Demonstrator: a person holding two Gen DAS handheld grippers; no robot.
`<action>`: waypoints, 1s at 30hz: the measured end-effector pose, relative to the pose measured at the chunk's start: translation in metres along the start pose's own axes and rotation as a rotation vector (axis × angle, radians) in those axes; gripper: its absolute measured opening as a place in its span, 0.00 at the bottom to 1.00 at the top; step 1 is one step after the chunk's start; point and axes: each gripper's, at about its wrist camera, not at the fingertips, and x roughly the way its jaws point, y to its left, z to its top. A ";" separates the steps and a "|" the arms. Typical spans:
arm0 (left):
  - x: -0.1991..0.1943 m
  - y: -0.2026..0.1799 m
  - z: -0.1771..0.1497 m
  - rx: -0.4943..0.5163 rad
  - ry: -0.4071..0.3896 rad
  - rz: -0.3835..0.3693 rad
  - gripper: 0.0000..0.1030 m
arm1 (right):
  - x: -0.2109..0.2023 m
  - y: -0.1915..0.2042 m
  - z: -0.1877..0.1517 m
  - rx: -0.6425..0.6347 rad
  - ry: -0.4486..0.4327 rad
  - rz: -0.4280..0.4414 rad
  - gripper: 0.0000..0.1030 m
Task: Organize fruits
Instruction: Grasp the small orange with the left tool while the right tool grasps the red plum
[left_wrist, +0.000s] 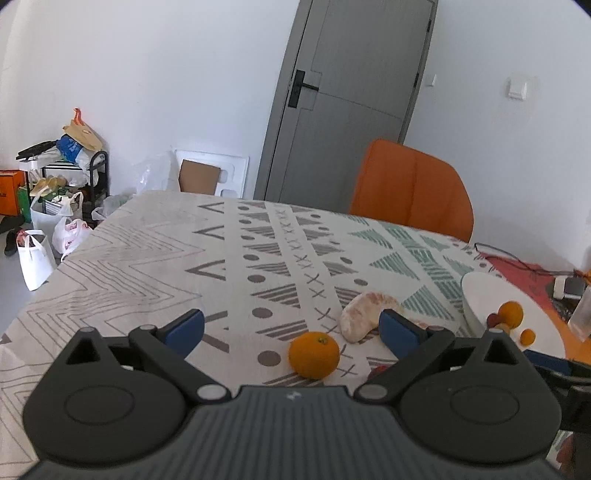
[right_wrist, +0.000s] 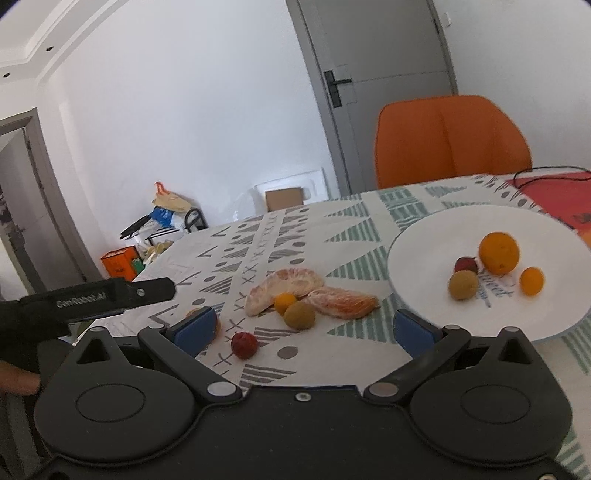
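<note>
Round orange mandarin (left_wrist: 313, 354) loose on patterned bench (left_wrist: 147, 251); left tongs (left_wrist: 291, 328), right tongs (right_wrist: 306, 326) both spread wide, empty; white plate (right_wrist: 417, 243) beside.

Counted: one white plate (right_wrist: 424, 236), bearing four fruits. On the tablecloth (right_wrist: 354, 221) lay two peeled citrus segments (right_wrist: 291, 282), two oranges (left_wrist: 313, 354), one brownish-green fruit (right_wrist: 300, 315), one small red fruit (right_wrist: 244, 345).

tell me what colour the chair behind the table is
Orange; the chair shows best in the right wrist view.
</note>
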 end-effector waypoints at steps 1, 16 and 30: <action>0.002 0.000 -0.001 0.002 0.005 -0.002 0.96 | 0.003 0.000 0.000 -0.001 0.007 0.005 1.00; 0.041 -0.001 -0.013 -0.015 0.117 -0.058 0.60 | 0.032 0.008 -0.007 -0.031 0.087 0.066 0.78; 0.036 0.014 -0.013 -0.034 0.122 -0.058 0.36 | 0.052 0.028 -0.010 -0.076 0.134 0.080 0.58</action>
